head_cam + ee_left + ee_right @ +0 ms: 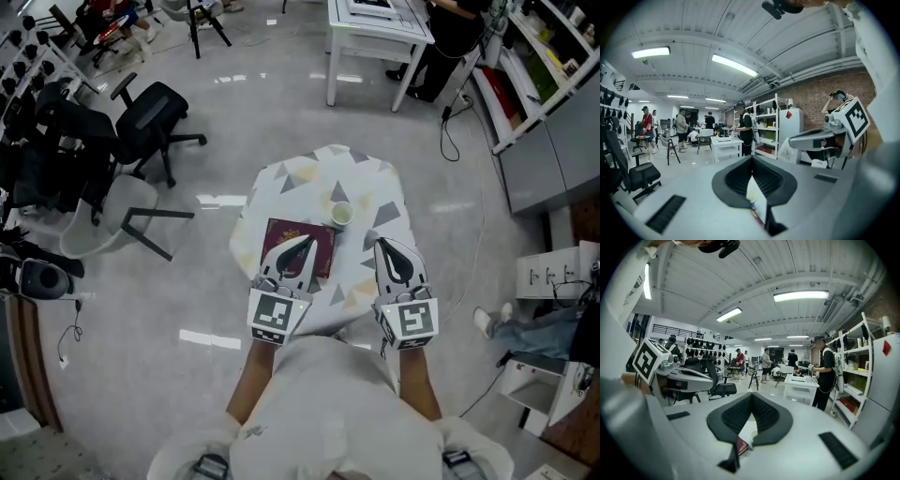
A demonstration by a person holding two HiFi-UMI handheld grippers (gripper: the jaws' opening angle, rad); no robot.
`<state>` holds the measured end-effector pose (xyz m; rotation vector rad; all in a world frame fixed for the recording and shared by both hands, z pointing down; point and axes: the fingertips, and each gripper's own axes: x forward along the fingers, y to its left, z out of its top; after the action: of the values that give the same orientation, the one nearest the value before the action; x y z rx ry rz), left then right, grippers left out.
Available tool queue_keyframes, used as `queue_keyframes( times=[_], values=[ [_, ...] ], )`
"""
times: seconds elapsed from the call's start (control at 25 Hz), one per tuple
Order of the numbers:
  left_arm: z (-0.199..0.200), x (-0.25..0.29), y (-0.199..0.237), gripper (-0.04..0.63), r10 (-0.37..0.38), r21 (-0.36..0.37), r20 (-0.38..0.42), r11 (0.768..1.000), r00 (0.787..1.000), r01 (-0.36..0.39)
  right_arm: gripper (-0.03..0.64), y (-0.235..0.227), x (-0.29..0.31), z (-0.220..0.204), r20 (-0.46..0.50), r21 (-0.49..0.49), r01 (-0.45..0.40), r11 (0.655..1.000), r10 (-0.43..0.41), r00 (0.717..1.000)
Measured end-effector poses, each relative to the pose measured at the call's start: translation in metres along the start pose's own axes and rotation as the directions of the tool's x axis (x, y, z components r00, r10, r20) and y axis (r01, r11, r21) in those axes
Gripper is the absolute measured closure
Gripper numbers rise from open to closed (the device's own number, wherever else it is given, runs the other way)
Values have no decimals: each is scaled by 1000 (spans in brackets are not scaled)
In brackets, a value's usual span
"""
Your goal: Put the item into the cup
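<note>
hovering with both pairs of jaws closed on nothing, the left gripper (300, 248) sits over the dark red flat item (286, 231) (so it is the nearer tool), the cup (341, 215) standing just ahead, between it and the right gripper (384, 248).

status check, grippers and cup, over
Both shut, empty: left gripper over the red book, right gripper short of the cup. Cup upright on the table, by the book's far corner. Nothing blocks it.
</note>
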<state>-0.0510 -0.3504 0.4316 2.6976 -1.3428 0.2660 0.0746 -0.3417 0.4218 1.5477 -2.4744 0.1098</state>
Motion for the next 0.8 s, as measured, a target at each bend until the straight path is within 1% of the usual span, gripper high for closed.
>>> queue_keyframes(
  times=[0.48,0.64,0.8],
  values=[
    [-37,32,46,581,-97,-70,-50,993,994,93,611,4,48,-25,-111,-6,72,997,-72,991],
    [-50,42,53,583,-125,-86,-69,989,990,119,611,0,57,-34,-139,-2,98,995,-98,986],
    [-62,53,56,582,-141,-103,-89,986,986,131,611,-3,65,-43,-158,5,105,994,-103,982]
  ],
)
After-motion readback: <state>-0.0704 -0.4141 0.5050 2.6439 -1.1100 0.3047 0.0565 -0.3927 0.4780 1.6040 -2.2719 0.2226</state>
